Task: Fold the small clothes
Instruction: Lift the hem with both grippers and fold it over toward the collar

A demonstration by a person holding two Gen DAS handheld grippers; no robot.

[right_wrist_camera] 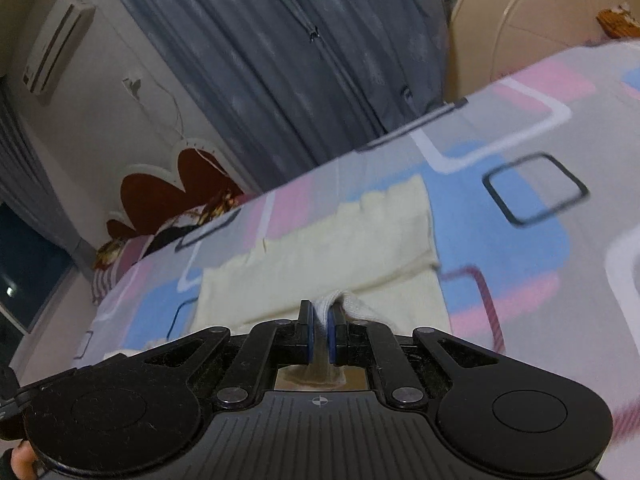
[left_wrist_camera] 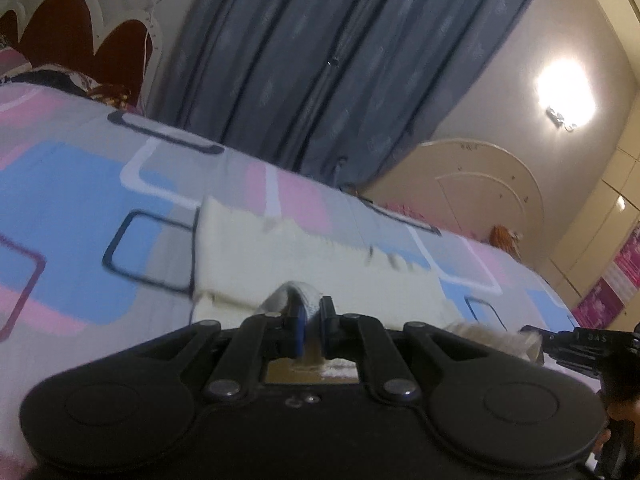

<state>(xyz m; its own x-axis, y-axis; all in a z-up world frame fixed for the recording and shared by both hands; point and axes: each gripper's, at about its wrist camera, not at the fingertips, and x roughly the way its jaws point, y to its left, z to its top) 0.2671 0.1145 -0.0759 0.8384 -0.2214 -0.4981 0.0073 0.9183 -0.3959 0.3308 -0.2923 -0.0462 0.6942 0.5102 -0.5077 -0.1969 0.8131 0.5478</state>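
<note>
A small cream knitted garment lies spread on the bed, partly folded over itself; it also shows in the right wrist view. My left gripper is shut on a bunched fold of its near edge, lifted slightly. My right gripper is shut on another bunched part of the near edge. The cloth under both grippers is hidden by their bodies.
The bed has a sheet with pink, blue and grey squares. Blue-grey curtains hang behind the bed. A dark red headboard with pillows stands at one end. A cream round-topped wardrobe stands beyond the other end.
</note>
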